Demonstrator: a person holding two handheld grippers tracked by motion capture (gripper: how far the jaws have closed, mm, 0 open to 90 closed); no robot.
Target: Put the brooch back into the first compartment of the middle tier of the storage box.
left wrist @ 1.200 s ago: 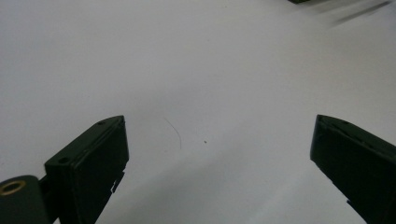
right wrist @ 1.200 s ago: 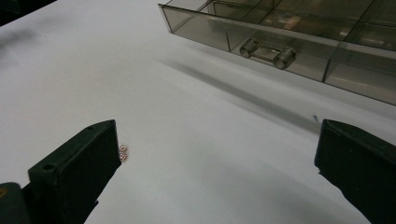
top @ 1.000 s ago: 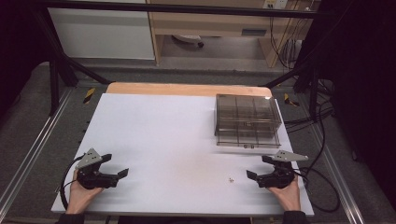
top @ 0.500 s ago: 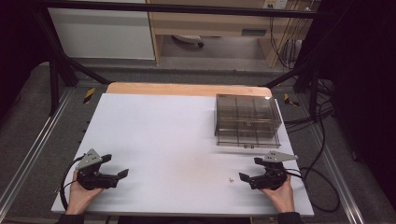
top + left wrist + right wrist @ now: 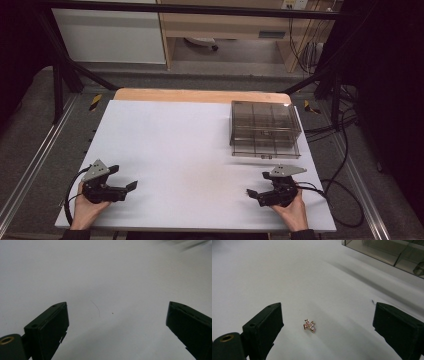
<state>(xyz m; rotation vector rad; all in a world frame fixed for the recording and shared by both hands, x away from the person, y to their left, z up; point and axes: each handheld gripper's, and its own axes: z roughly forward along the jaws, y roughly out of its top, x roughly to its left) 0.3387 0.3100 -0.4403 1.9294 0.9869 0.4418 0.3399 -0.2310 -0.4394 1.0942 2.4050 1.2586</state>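
Note:
A tiny gold piece of jewellery with pink stones point(image 5: 310, 325) lies on the white table top point(image 5: 190, 135), between the spread jaws of my right gripper point(image 5: 328, 317) and nearer the left jaw. That gripper point(image 5: 256, 184) is open and rests low at the front right of the table, pointing left. My left gripper point(image 5: 123, 177) is open at the front left, pointing right. Between its jaws is bare white surface point(image 5: 117, 322) with a thin hair-like mark. A smoky clear compartment box point(image 5: 265, 129) stands at the back right, and its front wall point(image 5: 387, 252) lies beyond the jewellery.
A strip of bare wood point(image 5: 200, 95) runs along the table's far edge. Black cables point(image 5: 340, 185) trail off the right side. Metal rails point(image 5: 30, 165) flank the table. A white cabinet point(image 5: 110, 30) and a wooden shelf stand behind it.
My right gripper has slid toward the front and slightly left, so its jaws now flank the jewellery. The left gripper has barely moved.

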